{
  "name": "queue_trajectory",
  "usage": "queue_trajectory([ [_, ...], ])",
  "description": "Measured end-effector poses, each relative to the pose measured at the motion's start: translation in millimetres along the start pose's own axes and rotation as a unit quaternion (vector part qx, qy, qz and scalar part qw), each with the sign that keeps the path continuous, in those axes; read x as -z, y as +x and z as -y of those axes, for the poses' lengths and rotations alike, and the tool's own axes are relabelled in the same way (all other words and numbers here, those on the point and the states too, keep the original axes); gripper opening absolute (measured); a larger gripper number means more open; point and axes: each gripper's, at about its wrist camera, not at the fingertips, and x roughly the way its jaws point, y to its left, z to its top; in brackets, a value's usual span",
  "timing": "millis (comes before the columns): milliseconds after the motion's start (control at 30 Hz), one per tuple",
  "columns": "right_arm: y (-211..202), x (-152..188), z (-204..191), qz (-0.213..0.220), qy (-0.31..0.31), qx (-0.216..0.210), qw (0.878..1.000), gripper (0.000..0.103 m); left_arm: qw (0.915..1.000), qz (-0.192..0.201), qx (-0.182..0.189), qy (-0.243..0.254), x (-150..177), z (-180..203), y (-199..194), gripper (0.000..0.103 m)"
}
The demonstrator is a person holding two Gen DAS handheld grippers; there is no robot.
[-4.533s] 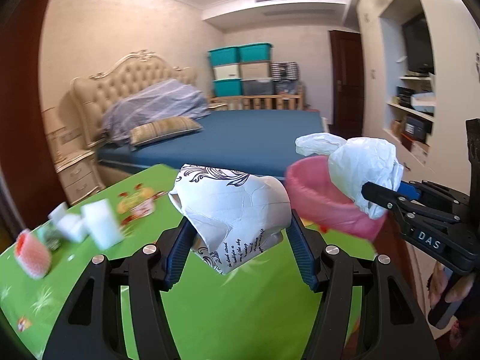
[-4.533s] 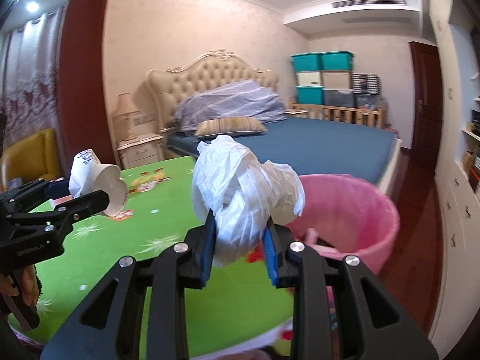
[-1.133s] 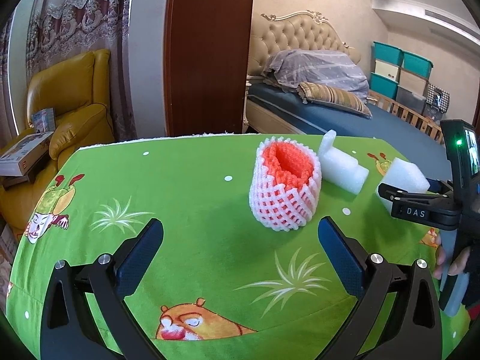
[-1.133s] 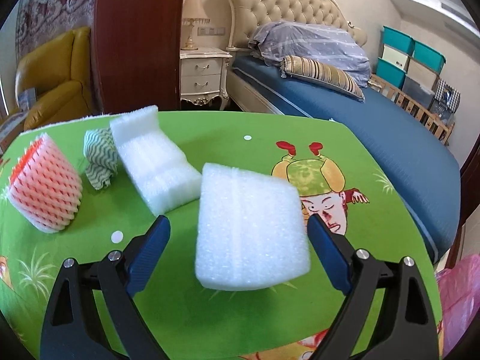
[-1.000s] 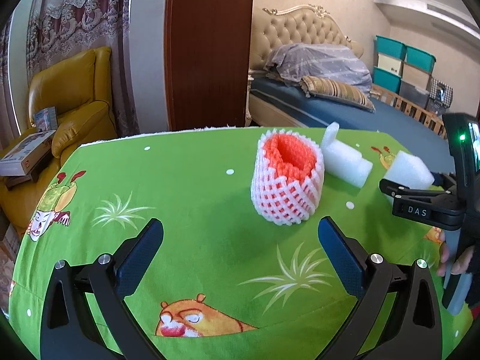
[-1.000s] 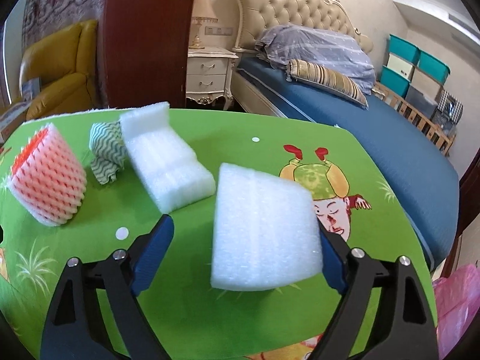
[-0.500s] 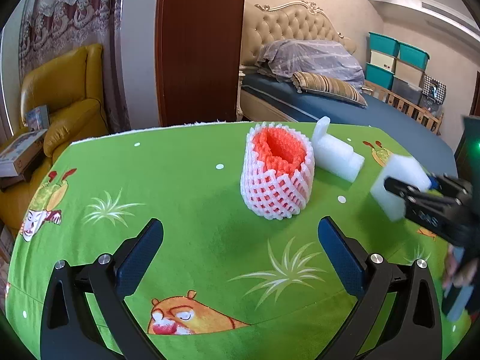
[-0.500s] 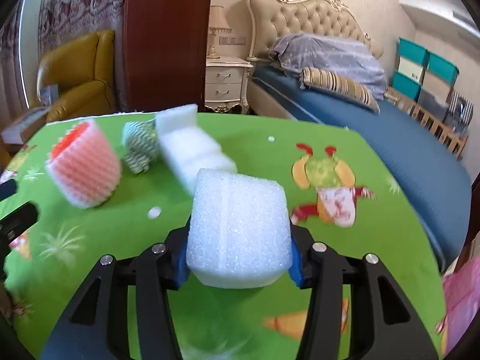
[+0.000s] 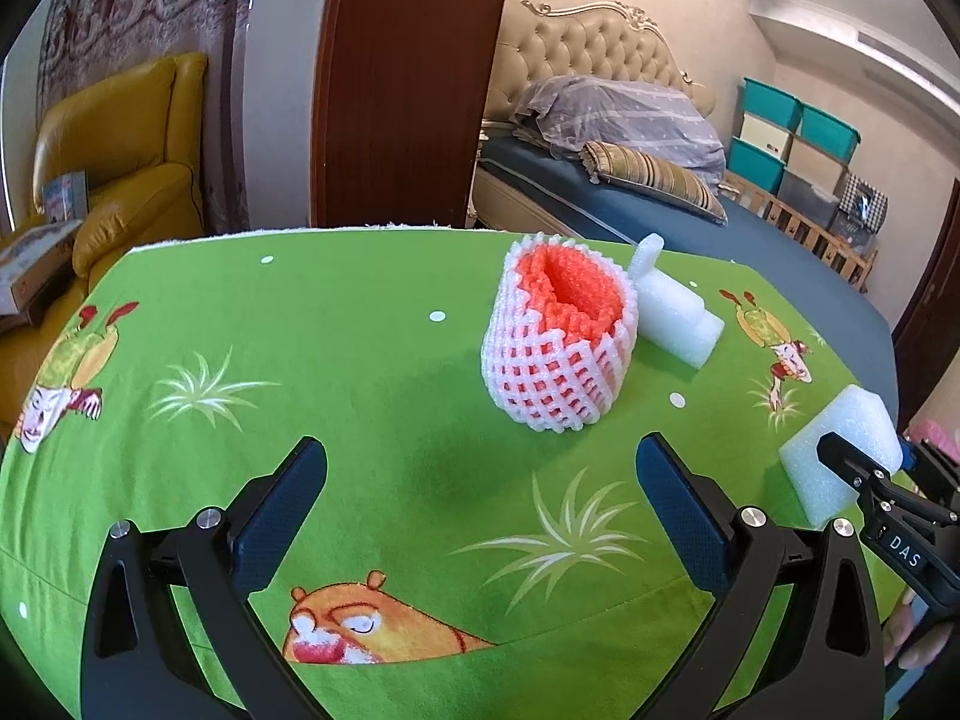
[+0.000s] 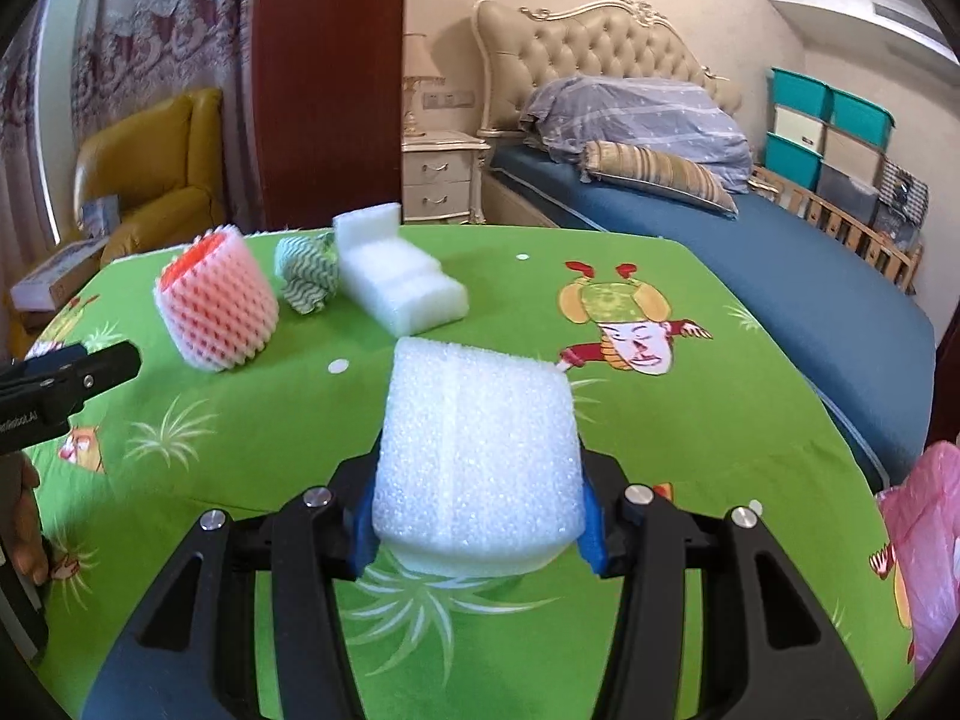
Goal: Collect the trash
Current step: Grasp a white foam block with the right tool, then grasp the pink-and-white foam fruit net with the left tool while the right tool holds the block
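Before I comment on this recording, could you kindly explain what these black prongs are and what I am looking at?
No robot here: a person holds a two-fingered tool in each hand, with a camera on each looking along its fingers. In the right view, the right tool is clamped on a white foam block. In the left view, the left tool stands open and empty. On the green tablecloth lie an orange-and-white foam fruit net, a stepped foam piece and a crumpled green-patterned wad.

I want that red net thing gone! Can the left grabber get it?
Probably yes. The left gripper has its jaws open and empty, the foam net stands straight ahead, and nothing lies between them on the tablecloth.
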Motion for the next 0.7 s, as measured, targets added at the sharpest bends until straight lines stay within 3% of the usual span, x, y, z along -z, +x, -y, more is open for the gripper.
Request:
queue_trajectory([
  [233,-6,-1,9,0.017,0.025,0.007,1.000,0.049,0.9998,0.004,0.017,-0.003,-1,5,-2,0.097],
  [700,-11,1,7,0.029,0.021,0.001,0.999,0.049,0.9990,-0.043,-0.013,-0.005,-25,35,34,0.097],
])
